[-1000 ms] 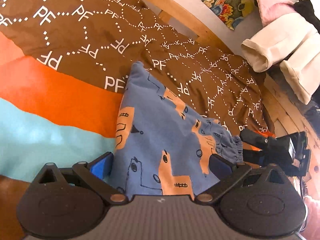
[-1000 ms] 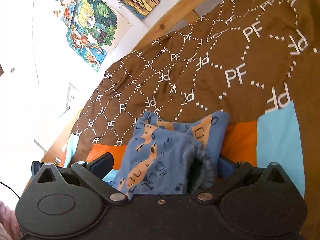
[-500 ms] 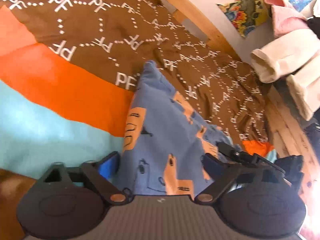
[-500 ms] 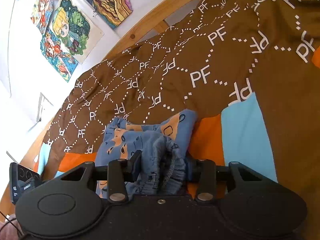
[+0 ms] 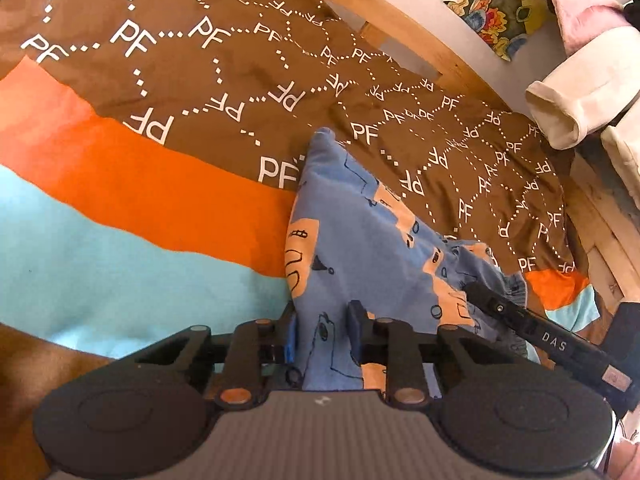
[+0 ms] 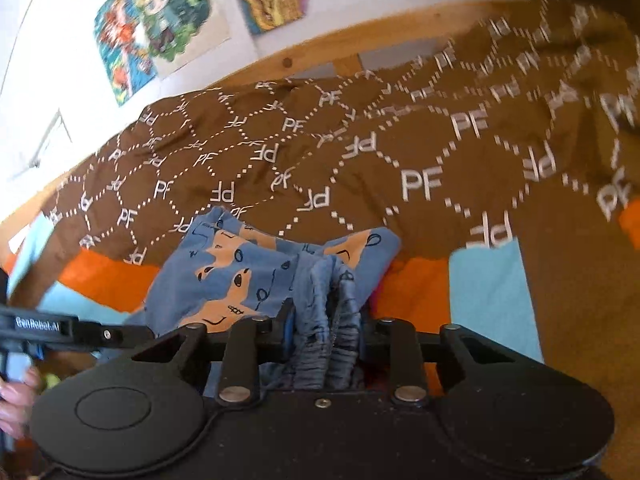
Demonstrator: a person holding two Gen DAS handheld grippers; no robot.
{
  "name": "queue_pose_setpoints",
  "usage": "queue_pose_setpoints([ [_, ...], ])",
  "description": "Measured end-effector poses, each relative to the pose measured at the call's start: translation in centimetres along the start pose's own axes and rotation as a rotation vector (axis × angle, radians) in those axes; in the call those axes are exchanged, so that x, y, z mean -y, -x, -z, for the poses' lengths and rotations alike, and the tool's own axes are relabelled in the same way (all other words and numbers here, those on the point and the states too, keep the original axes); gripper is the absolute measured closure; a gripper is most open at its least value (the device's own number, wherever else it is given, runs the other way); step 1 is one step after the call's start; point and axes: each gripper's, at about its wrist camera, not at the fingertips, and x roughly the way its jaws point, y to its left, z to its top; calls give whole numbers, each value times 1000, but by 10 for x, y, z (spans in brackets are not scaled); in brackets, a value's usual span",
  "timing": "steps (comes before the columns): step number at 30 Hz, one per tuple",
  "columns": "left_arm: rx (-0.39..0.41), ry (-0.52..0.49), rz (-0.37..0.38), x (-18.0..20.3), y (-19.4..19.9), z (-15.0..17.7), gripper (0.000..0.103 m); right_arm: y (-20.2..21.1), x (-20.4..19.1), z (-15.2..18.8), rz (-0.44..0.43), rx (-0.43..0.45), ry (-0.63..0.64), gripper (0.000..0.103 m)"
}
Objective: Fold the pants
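A: The pants [image 5: 360,240] lie on the blanket [image 5: 160,208], across its orange stripe, brown "PF" print beyond.

B: Your left gripper [image 5: 322,330] is closing narrow on a fold of the blue cloth, pads on either side of it.

A: And your right gripper [image 6: 326,330] is closing too, with the gathered waistband bunched between its fingers [image 6: 286,320].

B: From the left view your right tool reaches in at the waistband edge. Wooden frame [image 5: 400,32] behind, posters [image 6: 160,20] on the wall.
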Motion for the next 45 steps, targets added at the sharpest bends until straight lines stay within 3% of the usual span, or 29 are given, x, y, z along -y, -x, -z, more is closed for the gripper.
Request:
queue_pose_setpoints([
  [7, 2, -35, -24, 6, 3, 1, 80, 1, -19, 3, 78, 27, 131, 78],
  [14, 14, -58, -27, 12, 9, -1, 85, 2, -21, 4, 101, 36, 103, 78],
  [21, 49, -97, -15, 21, 18, 0, 87, 11, -43, 5, 172, 57, 209, 80],
  [30, 108, -134, 16, 33, 37, -14, 87, 27, -54, -10, 168, 96, 230, 82],
  [37, 182, -140, 17, 38, 39, -60, 87, 21, -53, -55, 106, 166, 286, 82],
  [45, 273, -114, 3, 37, 4, -123, 87, -36, -50, -129, 60, 243, 422, 82],
])
